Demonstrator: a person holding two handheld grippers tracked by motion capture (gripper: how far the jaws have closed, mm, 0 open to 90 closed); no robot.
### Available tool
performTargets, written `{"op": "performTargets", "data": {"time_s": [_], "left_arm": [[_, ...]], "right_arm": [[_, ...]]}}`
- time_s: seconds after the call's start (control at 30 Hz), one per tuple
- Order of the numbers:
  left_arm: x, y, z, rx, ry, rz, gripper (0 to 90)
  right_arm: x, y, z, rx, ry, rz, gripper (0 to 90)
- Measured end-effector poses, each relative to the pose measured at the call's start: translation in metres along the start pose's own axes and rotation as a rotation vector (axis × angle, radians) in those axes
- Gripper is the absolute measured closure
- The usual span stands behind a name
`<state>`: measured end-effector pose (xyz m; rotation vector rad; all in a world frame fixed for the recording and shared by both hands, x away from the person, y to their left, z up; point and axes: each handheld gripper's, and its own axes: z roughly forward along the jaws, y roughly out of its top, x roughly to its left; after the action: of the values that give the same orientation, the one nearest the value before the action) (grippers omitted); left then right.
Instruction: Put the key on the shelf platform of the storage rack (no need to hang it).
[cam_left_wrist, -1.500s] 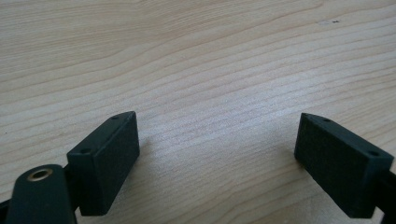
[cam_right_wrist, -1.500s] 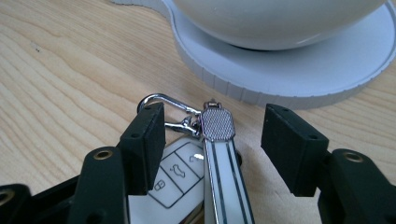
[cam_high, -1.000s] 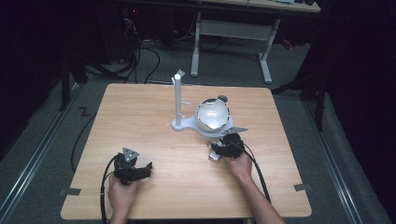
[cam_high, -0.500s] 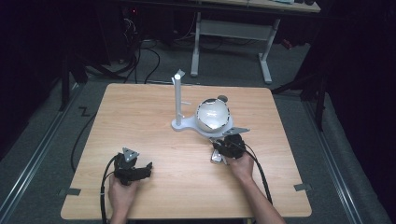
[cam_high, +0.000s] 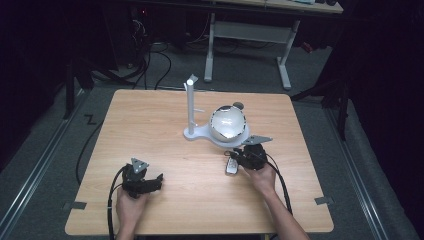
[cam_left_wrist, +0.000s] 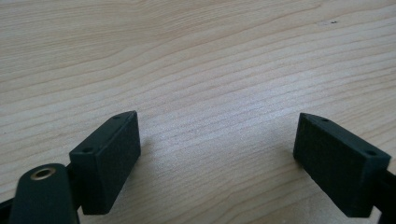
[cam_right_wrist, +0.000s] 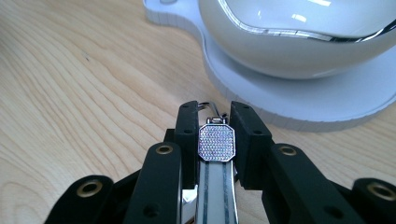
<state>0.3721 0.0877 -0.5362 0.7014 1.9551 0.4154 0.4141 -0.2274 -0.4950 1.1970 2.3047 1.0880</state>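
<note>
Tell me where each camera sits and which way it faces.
High view: above the person's side, looking forward and down on the table, stand and bowl; both forearms, the left tool and right tool show.
Left gripper view: rides the left tool, facing bare tabletop between its open jaws.
Right gripper view: rides the right tool, facing the bowl; its jaws, which have just closed further, grip a watch.
Shared: the high and right gripper views both show the bowl and watch.

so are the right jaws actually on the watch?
Touching. The right gripper view shows both black jaws of the right gripper pressed against the sides of the watch, with no gap.
</note>
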Motion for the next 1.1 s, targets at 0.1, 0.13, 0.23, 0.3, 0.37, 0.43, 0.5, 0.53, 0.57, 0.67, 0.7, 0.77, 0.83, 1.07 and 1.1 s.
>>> {"op": "performTargets", "data": {"time_s": [0.1,0.13,0.23,0.3,0.37,0.43,0.5,0.53,0.57,0.67,0.7,0.77,0.83,1.07,1.1], "left_arm": [[0.0,0.0,0.0,0.0,0.0,0.003,15.2],[0.0,0.0,0.0,-0.001,-0.001,0.003,15.2],[0.0,0.0,0.0,-0.001,0.0,0.002,15.2],[0.0,0.0,0.0,-0.001,0.0,0.002,15.2],[0.0,0.0,0.0,-0.001,-0.001,0.003,15.3],[0.0,0.0,0.0,-0.001,0.0,0.001,15.2],[0.0,0.0,0.0,-0.001,0.001,0.002,15.3],[0.0,0.0,0.0,-0.001,0.001,0.002,15.2],[0.0,0.0,0.0,-0.002,0.001,0.001,15.2],[0.0,0.0,0.0,-0.002,0.001,0.001,15.3],[0.0,0.0,0.0,-0.002,0.001,0.001,15.3],[0.0,0.0,0.0,-0.002,0.001,0.001,15.3],[0.0,0.0,0.0,-0.003,0.001,0.001,15.3],[0.0,0.0,0.0,-0.003,0.002,0.001,15.3],[0.0,0.0,0.0,-0.003,0.001,0.002,15.3]], "right_arm": [[-0.002,0.002,-0.008,-0.022,0.011,0.005,74.3],[-0.002,0.002,-0.011,-0.027,0.014,0.01,74.3],[-0.003,0.003,-0.019,-0.042,0.021,0.011,74.2],[-0.004,0.004,-0.025,-0.052,0.022,0.014,74.2],[-0.005,0.004,-0.028,-0.056,0.025,0.021,74.3],[-0.007,0.005,-0.034,-0.052,0.024,0.021,74.3],[-0.009,0.005,-0.037,-0.045,0.025,0.02,74.3],[-0.009,0.005,-0.039,-0.045,0.025,0.021,74.2],[-0.01,0.005,-0.042,-0.045,0.023,0.017,74.2],[-0.012,0.005,-0.046,-0.056,0.032,0.022,74.3],[-0.013,0.005,-0.049,-0.06,0.04,0.033,74.2],[-0.015,0.006,-0.054,-0.067,0.051,0.043,74.3],[-0.016,0.008,-0.062,-0.072,0.047,0.03,74.3],[-0.021,0.011,-0.076,-0.082,0.032,0.023,74.3],[-0.022,0.012,-0.077,-0.08,0.029,0.022,74.3]]}}
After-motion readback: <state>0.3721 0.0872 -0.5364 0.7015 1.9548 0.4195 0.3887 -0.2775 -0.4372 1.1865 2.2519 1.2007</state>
